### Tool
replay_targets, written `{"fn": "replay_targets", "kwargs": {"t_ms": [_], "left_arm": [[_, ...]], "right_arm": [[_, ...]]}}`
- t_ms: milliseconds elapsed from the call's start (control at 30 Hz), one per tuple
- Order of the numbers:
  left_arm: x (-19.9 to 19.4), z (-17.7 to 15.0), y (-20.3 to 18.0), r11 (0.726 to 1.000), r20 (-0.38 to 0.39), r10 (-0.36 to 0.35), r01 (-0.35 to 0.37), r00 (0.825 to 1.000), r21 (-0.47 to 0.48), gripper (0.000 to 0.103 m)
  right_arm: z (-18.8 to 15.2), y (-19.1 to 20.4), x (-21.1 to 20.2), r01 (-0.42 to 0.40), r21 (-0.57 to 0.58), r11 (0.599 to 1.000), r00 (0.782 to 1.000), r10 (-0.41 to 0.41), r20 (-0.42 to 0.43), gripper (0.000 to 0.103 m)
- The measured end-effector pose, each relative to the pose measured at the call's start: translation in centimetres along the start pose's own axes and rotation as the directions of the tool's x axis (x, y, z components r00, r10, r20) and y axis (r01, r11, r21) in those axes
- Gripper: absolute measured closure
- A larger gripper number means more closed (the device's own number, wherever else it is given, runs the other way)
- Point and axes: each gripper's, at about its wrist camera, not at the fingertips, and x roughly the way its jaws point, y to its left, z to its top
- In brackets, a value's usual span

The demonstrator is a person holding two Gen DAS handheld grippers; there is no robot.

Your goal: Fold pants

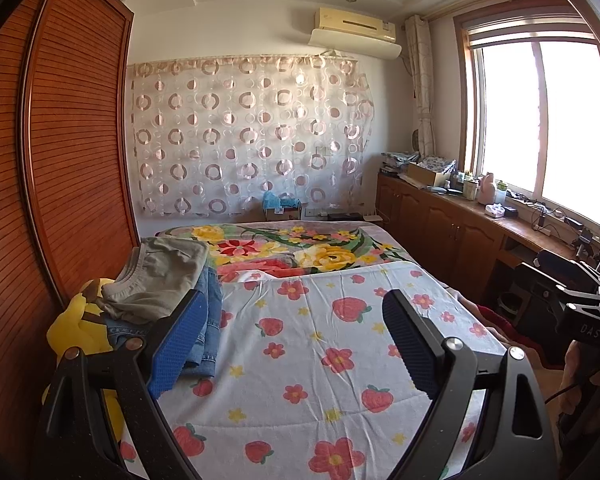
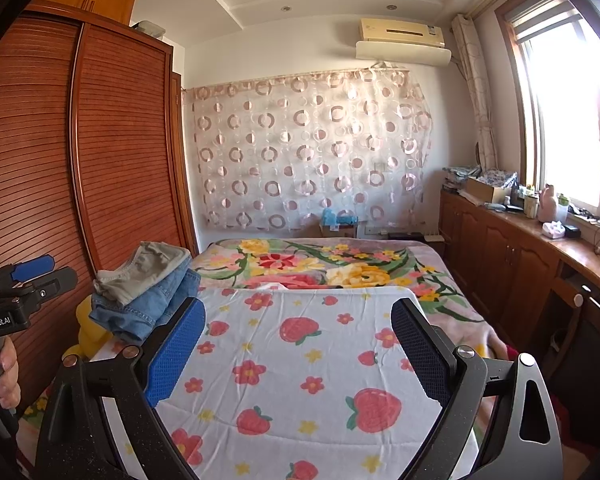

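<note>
Ahead of the left claw (image 1: 296,322) and just to its left, folded grey pants (image 1: 160,276) lie stacked on folded jeans (image 1: 208,320) at the strawberry-print bed's (image 1: 320,360) edge. Both claws, left and right claw (image 2: 300,332), are released, grasping nothing, above the sheet.

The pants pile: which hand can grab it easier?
Probably the left. The pile lies at the bed's left edge, right beside the left tongs, which are open and empty. The right tongs, also open, face the strawberry quilt with the pile farther off to their left.
</note>
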Motion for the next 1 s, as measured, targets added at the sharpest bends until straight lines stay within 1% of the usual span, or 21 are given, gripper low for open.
{"fn": "replay_targets", "kwargs": {"t_ms": [1000], "left_arm": [[-0.05, 0.06, -0.05, 1.000, 0.000, 0.001, -0.001, 1.000, 0.002, 0.013]], "right_arm": [[-0.18, -0.23, -0.10, -0.002, -0.002, 1.000, 1.000, 0.002, 0.002, 0.008]]}}
